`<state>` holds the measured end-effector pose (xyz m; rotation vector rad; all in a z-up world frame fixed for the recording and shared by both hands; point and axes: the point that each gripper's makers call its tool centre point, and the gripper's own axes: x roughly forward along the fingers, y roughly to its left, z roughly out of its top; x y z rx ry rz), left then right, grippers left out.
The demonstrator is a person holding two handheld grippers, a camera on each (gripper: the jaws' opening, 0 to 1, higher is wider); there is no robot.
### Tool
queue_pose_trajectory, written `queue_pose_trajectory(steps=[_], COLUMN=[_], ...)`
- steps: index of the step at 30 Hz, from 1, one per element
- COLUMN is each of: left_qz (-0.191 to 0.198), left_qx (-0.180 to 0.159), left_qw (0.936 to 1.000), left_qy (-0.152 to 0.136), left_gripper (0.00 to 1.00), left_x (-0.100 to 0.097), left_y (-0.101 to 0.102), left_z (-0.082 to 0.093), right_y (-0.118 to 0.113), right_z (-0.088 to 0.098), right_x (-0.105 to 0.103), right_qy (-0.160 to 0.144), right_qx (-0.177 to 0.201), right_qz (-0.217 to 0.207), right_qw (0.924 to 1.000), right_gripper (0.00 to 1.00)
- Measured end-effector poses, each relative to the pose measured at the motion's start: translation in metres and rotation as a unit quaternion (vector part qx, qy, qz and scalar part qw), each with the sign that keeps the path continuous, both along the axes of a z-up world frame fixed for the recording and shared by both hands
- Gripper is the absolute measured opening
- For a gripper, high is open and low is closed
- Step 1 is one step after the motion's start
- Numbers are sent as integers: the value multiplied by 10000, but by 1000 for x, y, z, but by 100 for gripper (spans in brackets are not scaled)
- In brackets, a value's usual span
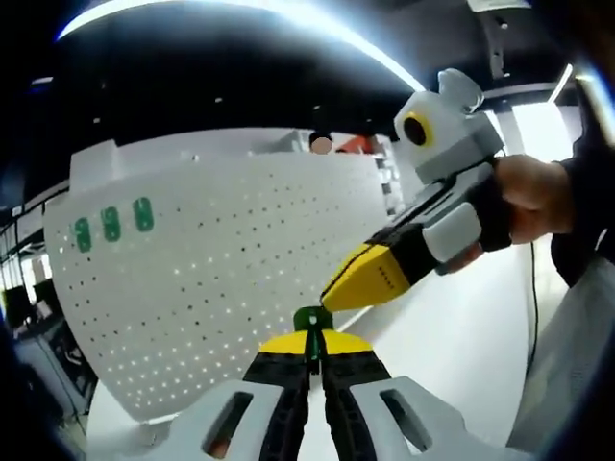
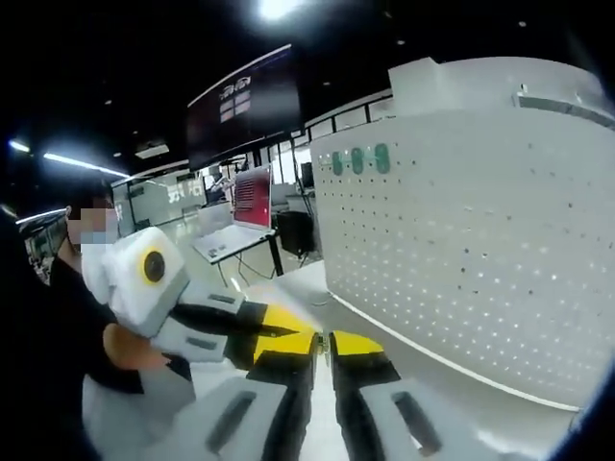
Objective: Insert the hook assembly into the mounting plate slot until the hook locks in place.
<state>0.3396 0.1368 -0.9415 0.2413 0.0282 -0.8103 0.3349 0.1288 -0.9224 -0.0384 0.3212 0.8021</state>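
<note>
A small green hook (image 1: 310, 318) sticks up between the yellow tips of my left gripper (image 1: 310, 342), which is shut on it. Behind it stands the white perforated mounting plate (image 1: 221, 279), curved by the lens. My right gripper (image 1: 338, 291) comes in from the right, held by a hand; its yellow tip is shut and ends just above the hook. In the right gripper view, my right gripper (image 2: 323, 344) has its jaws together with nothing seen between them. The left gripper (image 2: 274, 329) meets it from the left, and the plate (image 2: 471, 259) stands to the right.
Three green hooks (image 1: 111, 223) sit in the plate's upper left corner, seen as green hooks (image 2: 357, 159) in the right gripper view. The plate stands on a white table (image 1: 461, 346). A person (image 2: 67, 317) is at the left, with a laptop (image 2: 245, 206) on a desk behind.
</note>
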Motion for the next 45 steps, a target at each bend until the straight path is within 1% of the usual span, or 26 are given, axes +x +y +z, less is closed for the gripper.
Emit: queue_pose_trajectory(steps=[2, 4, 5, 9, 10, 14, 18, 21, 24, 27, 30, 33, 40, 42, 45], left_qz=[23, 54, 65, 112, 130, 178, 210, 227, 237, 251, 276, 311, 403, 478, 658], left_qx=[-26, -46, -58, -114, -143, -217, -262, -264, -266, -275, -268, -285, -229, -295, -406], left_qw=[10000, 10000, 9999, 9998, 9997, 9993, 9990, 9989, 9988, 9986, 9985, 9982, 9976, 9971, 9957], left_qy=[28, 57, 79, 147, 174, 249, 299, 317, 341, 367, 397, 426, 510, 509, 512], left_gripper=[3, 3, 3, 3, 3, 3, 3, 3, 3, 3, 3, 3, 3, 3, 3], left_x=[1, 1, 2, 3, 4, 5, 6, 7, 8, 8, 9, 10, 9, 9, 13], left_y=[1, 3, 3, 6, 7, 9, 11, 12, 12, 13, 14, 15, 16, 17, 20], left_z=[0, -1, -1, -2, -2, -3, -4, -5, -6, -7, -9, -10, -18, -15, -9], right_y=[-3, -6, -7, -15, -16, -19, -25, -27, -31, -34, -34, -33, -41, -46, -51], right_z=[2, 4, 5, 8, 8, 6, 4, 3, 0, -4, -7, -15, -14, -14, -11], right_x=[0, 0, 0, 0, 0, -5, -6, -8, -9, -13, -21, -28, -21, -20, -18], right_qy=[-80, -156, -195, -473, -538, -739, -965, -1032, -1051, -1095, -1191, -1281, -1332, -1325, -1336], right_qx=[-44, -56, -84, -293, -351, -477, -633, -648, -557, -496, -375, -391, -359, -392, -299], right_qz=[-24, -69, -96, -256, -274, -262, -377, -419, -507, -600, -709, -736, -852, -891, -952], right_qw=[10000, 9998, 9997, 9981, 9976, 9958, 9926, 9917, 9916, 9909, 9896, 9883, 9868, 9864, 9860], right_gripper=[9, 12, 14, 29, 32, 36, 40, 42, 46, 47, 47, 47, 50, 50, 50])
